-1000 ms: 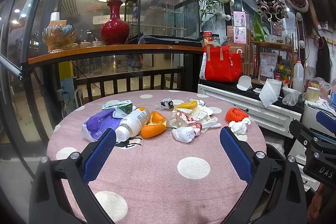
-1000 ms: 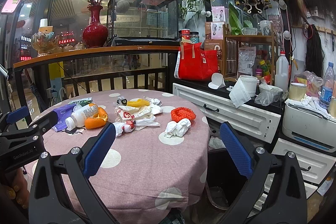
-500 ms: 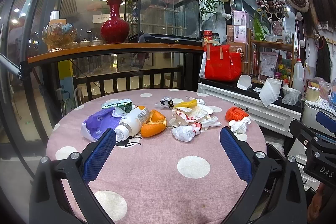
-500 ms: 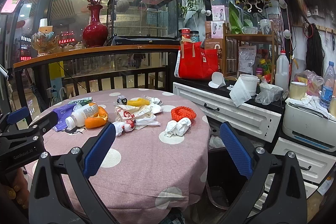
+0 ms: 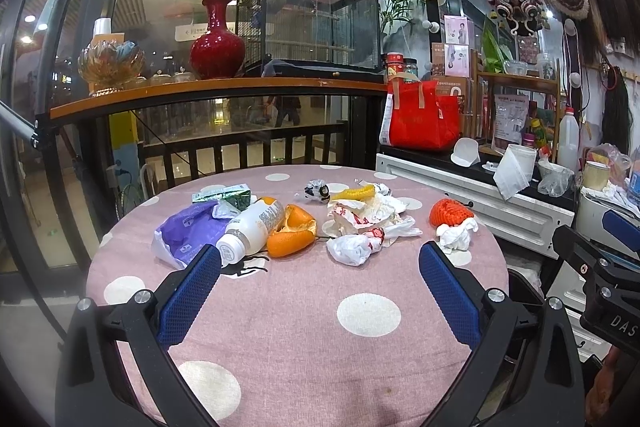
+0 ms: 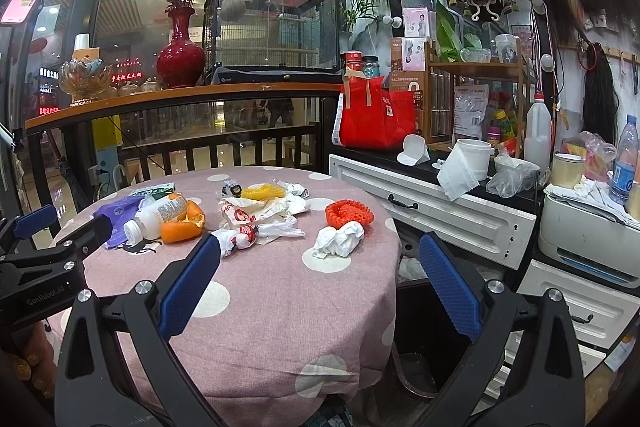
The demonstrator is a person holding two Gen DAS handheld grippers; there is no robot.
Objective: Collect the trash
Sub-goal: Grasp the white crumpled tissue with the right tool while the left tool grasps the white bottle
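Observation:
Trash lies in a row across the far half of the round pink polka-dot table [image 5: 304, 327]: a purple bag [image 5: 188, 233], a white plastic bottle [image 5: 250, 227], orange peel [image 5: 292, 231], crumpled wrappers [image 5: 360, 223], an orange foam net [image 5: 450, 211] and a white tissue wad [image 5: 456, 237]. My left gripper [image 5: 320, 271] is open and empty, held above the near side of the table. My right gripper [image 6: 320, 271] is open and empty, off the table's right front, with the tissue wad [image 6: 340, 237] and foam net [image 6: 350, 213] ahead.
A dark bin [image 6: 416, 339] stands on the floor beside the table's right edge. A white cabinet [image 6: 448, 215] with a red bag [image 6: 372, 119] and clutter runs along the right. A railing with a shelf and a red vase [image 5: 216, 47] is behind the table.

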